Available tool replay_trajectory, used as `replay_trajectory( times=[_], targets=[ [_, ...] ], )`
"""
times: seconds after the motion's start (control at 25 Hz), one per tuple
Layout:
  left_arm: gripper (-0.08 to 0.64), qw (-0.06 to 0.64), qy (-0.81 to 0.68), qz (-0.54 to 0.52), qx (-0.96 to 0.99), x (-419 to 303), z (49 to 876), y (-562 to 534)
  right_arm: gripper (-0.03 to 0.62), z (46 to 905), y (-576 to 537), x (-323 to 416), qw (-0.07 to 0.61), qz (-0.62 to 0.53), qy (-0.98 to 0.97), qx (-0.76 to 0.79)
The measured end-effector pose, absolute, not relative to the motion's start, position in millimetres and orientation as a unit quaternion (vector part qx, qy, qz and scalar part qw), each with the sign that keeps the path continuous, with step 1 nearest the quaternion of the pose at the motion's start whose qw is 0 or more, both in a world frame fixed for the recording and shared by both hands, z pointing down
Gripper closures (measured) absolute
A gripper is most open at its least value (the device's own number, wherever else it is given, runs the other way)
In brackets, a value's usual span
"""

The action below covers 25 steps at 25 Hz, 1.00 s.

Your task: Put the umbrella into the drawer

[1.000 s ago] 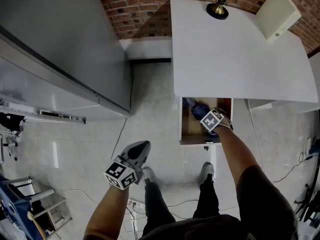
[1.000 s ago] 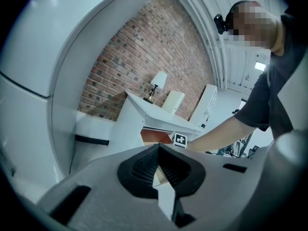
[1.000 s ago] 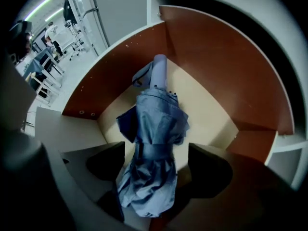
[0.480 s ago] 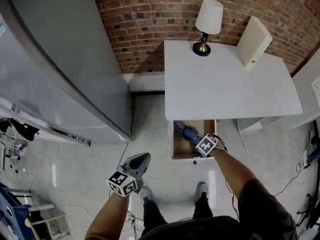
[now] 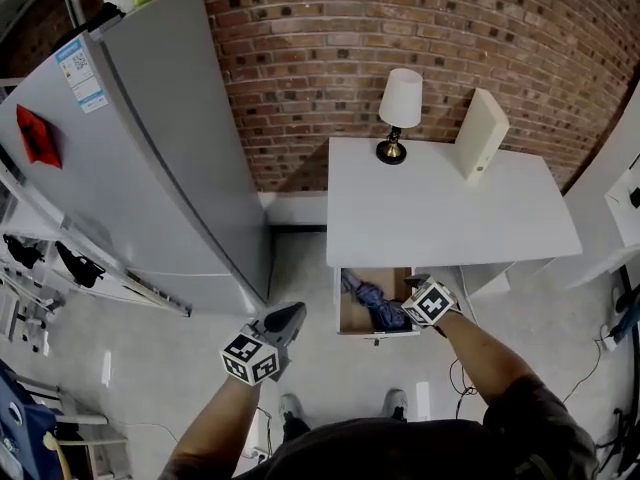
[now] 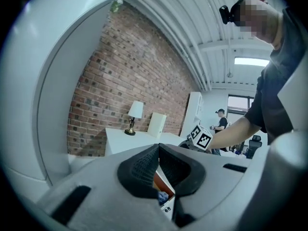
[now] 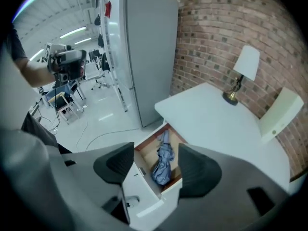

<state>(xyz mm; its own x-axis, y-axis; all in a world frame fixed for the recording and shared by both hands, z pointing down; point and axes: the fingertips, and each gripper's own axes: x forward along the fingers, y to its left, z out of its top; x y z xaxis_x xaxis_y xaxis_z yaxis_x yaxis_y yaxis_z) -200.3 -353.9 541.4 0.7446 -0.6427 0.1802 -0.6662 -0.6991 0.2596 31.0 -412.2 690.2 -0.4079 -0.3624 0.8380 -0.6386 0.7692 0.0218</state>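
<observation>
- A big grey fridge (image 5: 160,158) stands at the left, against the brick wall (image 5: 300,48).
- The left gripper (image 5: 287,316) hangs in the air over the floor, between the fridge and the desk. Its two dark pads (image 6: 144,170) are pressed together at the tips. It holds nothing and touches nothing.
- The drawer (image 5: 352,316) sticks out from under the front edge of the desk, near the desk's front left corner. It is open, and it is brown wood inside.
- The blue umbrella (image 5: 372,301) lies folded inside the drawer. It runs from the back left corner toward the front.
- The right gripper (image 5: 420,290) is up above the drawer's front right corner. Its jaws are spread apart and have just been closing a little. Nothing is between them, and the umbrella (image 7: 162,160) shows far below, through the gap.
- The white desk (image 5: 450,218) has a lamp (image 5: 398,113) at its back edge, near the back left corner.
- A white box (image 5: 480,133) stands up beside the lamp, farther right along the back edge.
</observation>
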Motion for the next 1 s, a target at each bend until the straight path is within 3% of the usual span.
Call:
replay_trajectory(
  times=[0.36, 0.56, 0.72, 1.0],
  targets=[
    [0.56, 0.087, -0.331, 0.03, 0.939, -172.0, 460.6, -340.1, 0.423, 520.7, -398.1, 50.8, 0.276, 0.107, -0.886, 0.356],
    [0.56, 0.073, -0.327, 0.018, 0.942, -162.3, 427.9, -338.9, 0.512, 445.7, -381.5, 72.0, 0.152, 0.086, -0.908, 0.382],
    [0.56, 0.052, -0.33, 0.009, 0.943, -161.8, 400.1, -342.4, 0.594, 400.7, -369.2, 84.6, 0.1, 0.038, -0.916, 0.387],
    [0.56, 0.046, -0.336, -0.016, 0.941, -162.4, 373.0, -342.0, 0.601, 366.0, -363.0, 101.0, 0.013, 0.038, -0.918, 0.395]
  ],
)
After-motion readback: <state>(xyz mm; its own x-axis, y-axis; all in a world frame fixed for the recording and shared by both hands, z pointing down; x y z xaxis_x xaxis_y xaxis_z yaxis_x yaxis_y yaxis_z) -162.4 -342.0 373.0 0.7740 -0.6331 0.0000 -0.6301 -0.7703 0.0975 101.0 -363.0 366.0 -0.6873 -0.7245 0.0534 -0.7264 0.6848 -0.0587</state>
